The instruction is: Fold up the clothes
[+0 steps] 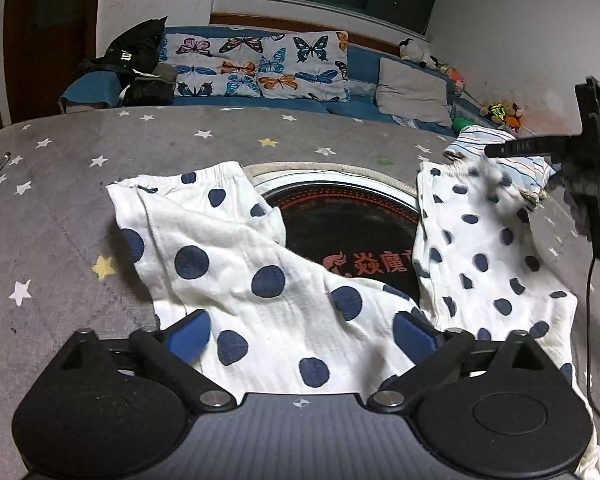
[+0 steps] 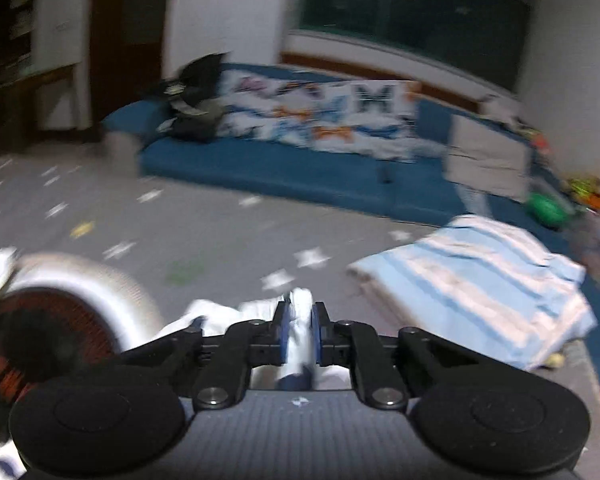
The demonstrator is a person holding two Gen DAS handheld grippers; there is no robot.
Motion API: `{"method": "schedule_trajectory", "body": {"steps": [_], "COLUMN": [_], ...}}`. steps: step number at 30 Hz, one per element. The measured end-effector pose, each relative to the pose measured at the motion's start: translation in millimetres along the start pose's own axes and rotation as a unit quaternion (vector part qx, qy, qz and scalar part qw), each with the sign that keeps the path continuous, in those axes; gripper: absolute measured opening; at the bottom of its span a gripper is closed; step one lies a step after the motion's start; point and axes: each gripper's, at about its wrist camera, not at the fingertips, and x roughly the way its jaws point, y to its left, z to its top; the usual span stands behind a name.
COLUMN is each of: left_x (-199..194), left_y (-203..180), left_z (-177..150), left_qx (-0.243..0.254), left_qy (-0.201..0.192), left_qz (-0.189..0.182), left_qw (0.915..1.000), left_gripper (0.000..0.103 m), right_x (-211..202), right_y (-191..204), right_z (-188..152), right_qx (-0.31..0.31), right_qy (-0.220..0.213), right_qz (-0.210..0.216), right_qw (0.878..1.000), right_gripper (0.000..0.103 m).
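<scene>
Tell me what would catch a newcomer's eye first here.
The white polka-dot garment sprawls across the star-print cover, with the open left gripper over its near edge. The right gripper is shut on a fold of it, beside a folded blue striped garment.

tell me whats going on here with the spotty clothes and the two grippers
A person is folding white polka-dot pants on a grey star-print cover using two handheld grippers. The right gripper is shut on a bunch of the dotted fabric, its view blurred. The left gripper is open, its fingers straddling the nearer leg without pinching it. A striped garment already lies folded to the right.
</scene>
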Motion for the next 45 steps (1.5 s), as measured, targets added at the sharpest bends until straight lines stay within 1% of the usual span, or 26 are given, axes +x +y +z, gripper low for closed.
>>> {"method": "schedule_trajectory", "body": {"steps": [1,4,5,6,7,11,13,14,15,19,22,24,25,26,28,30,32,35,38,40,41,45], "left_x": [0.2,0.5,1.1,1.7,1.9,1.3,-0.4,-1.6,-4.5,-14.8,-19.1,-16.2,-14.7,-10.6,3.3,20.2,36.9,60.9,77.1,86.2,90.0,103.6], "left_y": [0.8,3.7,4.9,6.2,7.3,12.0,15.0,16.8,20.1,32.3,37.1,34.6,33.3,31.4,26.0,21.9,21.1,28.0,38.7,48.4,53.1,69.0], "left_z": [0.0,0.5,0.9,1.4,1.5,1.4,1.9,2.5,4.1,18.8,39.8,54.9,62.5,68.6,78.3,84.9,87.7,87.9,88.7,89.2,89.2,95.5], "left_qx": [0.000,0.002,0.001,0.000,-0.003,-0.011,-0.013,-0.014,-0.016,-0.027,-0.033,-0.030,-0.029,-0.027,-0.028,-0.035,-0.047,-0.084,-0.123,-0.156,-0.173,-0.227], "left_qy": [-0.001,-0.006,-0.006,-0.007,-0.007,-0.008,-0.009,-0.010,-0.014,-0.042,-0.067,-0.075,-0.078,-0.079,-0.069,-0.052,-0.034,-0.010,-0.008,-0.008,-0.010,-0.031], "left_qz": [0.001,0.001,0.002,0.003,0.005,0.012,0.018,0.021,0.025,0.038,0.043,0.041,0.040,0.035,0.026,0.005,-0.012,-0.028,-0.036,-0.045,-0.050,-0.074], "left_qw": [1.0000,1.0000,1.0000,1.0000,1.0000,0.9998,0.9997,0.9996,0.9995,0.9980,0.9963,0.9959,0.9957,0.9959,0.9969,0.9981,0.9982,0.9960,0.9918,0.9868,0.9835,0.9706], "left_gripper": [0.103,0.103,0.103,0.103,0.103,0.103,0.103,0.103,0.103,0.103,0.102,0.102,0.101,0.099,0.097,0.096,0.096,0.096,0.097,0.098,0.099,0.103], "right_x": [0.7,-1.7,-3.1,-3.9,-3.5,7.8,19.8,23.5,26.0,21.1,14.6,10.6,8.7,6.8,3.0,-0.8,-4.6,-10.7,-15.7,-17.9,-18.4,-16.8], "right_y": [-4.5,-8.8,-5.9,-2.2,3.2,24.4,29.6,29.1,28.9,29.9,33.7,36.6,38.1,39.6,42.6,45.6,48.7,49.3,47.2,45.6,45.2,43.2], "right_z": [1.9,1.1,-1.3,-4.3,-8.4,-24.4,-31.3,-32.6,-32.9,-25.7,-22.1,-21.8,-22.2,-22.7,-23.5,-24.4,-25.2,-27.1,-29.3,-30.8,-31.3,-35.2], "right_qx": [0.008,0.009,0.002,-0.006,-0.013,-0.040,-0.035,-0.027,-0.021,-0.024,-0.035,-0.039,-0.040,-0.041,-0.043,-0.045,-0.048,-0.049,-0.046,-0.044,-0.043,-0.040], "right_qy": [0.001,0.009,0.015,0.023,0.033,0.072,0.092,0.096,0.098,0.089,0.080,0.077,0.075,0.074,0.071,0.068,0.065,0.060,0.055,0.053,0.053,0.054], "right_qz": [-0.002,0.011,0.024,0.036,0.048,0.077,0.083,0.085,0.085,0.083,0.090,0.096,0.099,0.102,0.109,0.115,0.121,0.130,0.140,0.144,0.146,0.152], "right_qw": [1.000,1.000,1.000,0.999,0.998,0.994,0.992,0.991,0.991,0.992,0.992,0.992,0.991,0.991,0.991,0.990,0.989,0.988,0.988,0.987,0.987,0.986], "right_gripper": [0.023,0.024,0.028,0.037,0.040,0.042,0.042,0.044,0.046,0.046,0.048,0.051,0.051,0.052,0.053,0.055,0.056,0.056,0.057,0.060,0.061,0.061]}}
